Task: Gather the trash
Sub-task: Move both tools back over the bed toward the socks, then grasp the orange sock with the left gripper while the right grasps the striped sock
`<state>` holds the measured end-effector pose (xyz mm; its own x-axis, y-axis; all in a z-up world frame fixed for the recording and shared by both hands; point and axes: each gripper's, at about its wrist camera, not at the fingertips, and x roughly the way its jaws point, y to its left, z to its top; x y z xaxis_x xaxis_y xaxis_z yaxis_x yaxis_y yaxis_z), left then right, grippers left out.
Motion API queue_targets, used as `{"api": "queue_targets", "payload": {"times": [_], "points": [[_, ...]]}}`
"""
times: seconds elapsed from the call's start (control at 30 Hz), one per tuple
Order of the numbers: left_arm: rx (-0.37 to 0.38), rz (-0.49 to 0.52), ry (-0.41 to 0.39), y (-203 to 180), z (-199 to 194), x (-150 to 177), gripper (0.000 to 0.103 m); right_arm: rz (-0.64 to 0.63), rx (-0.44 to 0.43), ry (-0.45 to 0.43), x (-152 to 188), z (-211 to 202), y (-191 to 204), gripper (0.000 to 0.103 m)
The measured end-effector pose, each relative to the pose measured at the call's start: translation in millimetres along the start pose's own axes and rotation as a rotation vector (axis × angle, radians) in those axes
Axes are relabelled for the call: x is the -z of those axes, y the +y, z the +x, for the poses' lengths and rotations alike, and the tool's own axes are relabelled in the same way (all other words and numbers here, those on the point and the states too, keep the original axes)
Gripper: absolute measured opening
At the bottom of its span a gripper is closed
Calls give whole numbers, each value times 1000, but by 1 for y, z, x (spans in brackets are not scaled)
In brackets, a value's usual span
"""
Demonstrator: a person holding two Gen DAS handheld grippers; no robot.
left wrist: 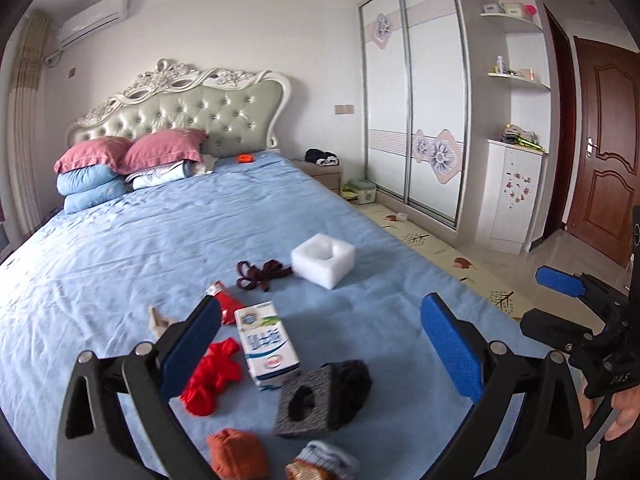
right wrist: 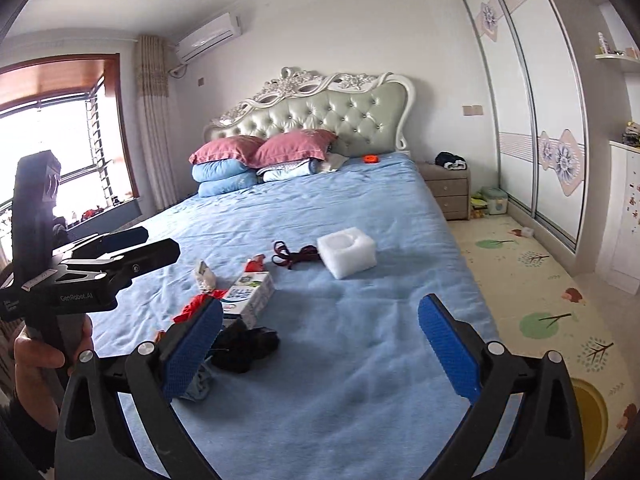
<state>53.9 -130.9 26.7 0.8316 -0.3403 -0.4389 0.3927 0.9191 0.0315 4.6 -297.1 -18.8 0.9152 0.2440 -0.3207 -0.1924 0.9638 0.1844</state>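
On the blue bed, left of the milk carton, lies red cloth. Left tongs gape, released, around the carton. Beyond-right of it sits white foam. Right tongs hang released over bare sheet, right of the carton.

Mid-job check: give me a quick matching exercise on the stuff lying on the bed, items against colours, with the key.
Items:
1. foam block
2. milk carton
3. ribbon
4. crumpled cloth

Colours:
A. bright red
B. dark maroon
C. plain white
D. white with blue print

Pairs: 1-C, 2-D, 3-B, 4-A.

All four lie on the blue bedsheet. Left gripper and right gripper are both open, holding nothing.
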Motion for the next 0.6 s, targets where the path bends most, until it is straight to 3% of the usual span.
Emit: {"api": "queue_targets", "payload": {"times": [0.37, 0.6], "points": [[-110, -88, 45, 74, -30, 65, 99, -89, -67, -14, 12, 23, 78, 95], [-166, -139, 6, 97, -48, 83, 99, -128, -47, -29, 18, 28, 110, 95]]}}
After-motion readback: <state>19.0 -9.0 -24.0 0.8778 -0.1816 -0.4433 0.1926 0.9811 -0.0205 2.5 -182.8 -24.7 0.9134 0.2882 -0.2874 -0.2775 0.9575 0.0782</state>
